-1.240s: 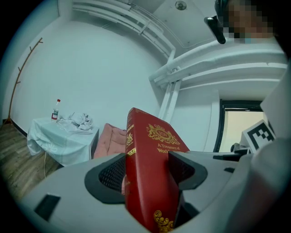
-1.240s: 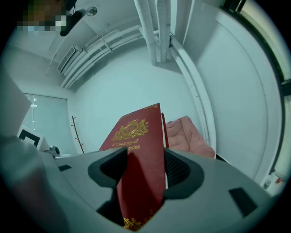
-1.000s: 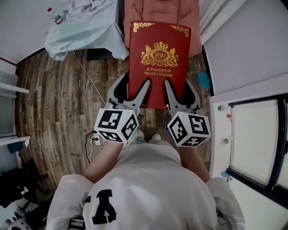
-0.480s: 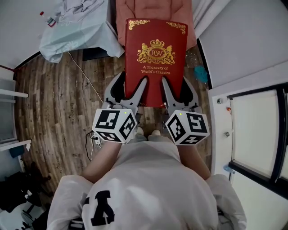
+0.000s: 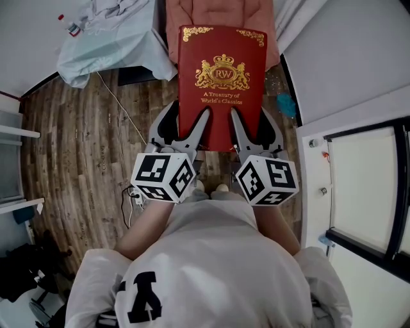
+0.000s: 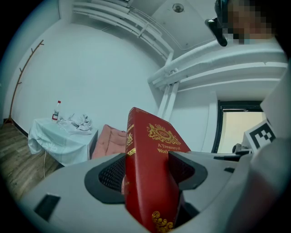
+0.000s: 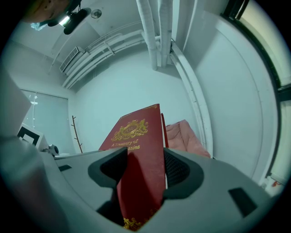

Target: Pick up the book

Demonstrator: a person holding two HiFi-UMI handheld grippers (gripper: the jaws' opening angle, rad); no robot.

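Comparing with a second ago, we find the red hardback book [image 5: 222,77], "A Treasury of World's Classics", a shade higher and further left in the head view. Against half a second ago it has hardly shifted. We judge the lift to be over and the book simply carried, so the pick-up looks as good as done.

The book stands out ahead of both grippers, front cover up, well clear of the wooden floor [image 5: 77,141] beneath them. The left gripper [image 5: 189,113] and the right gripper [image 5: 251,115] each pinch its near end, side by side.

The head view shows only one finger of each gripper lying on the cover, with the other running beside the book's edge. It cannot say whether that one bears on the back. The gripper views settle it: on each side the book fills the gap, one jaw on the front cover and one on the back. The left gripper view also shows the gilt spine, and the right one the thin page edge.

Beyond the book's far end lies a pink cushion [image 5: 218,13]. Ahead and left of the left gripper stands a cloth-covered table [image 5: 109,48].
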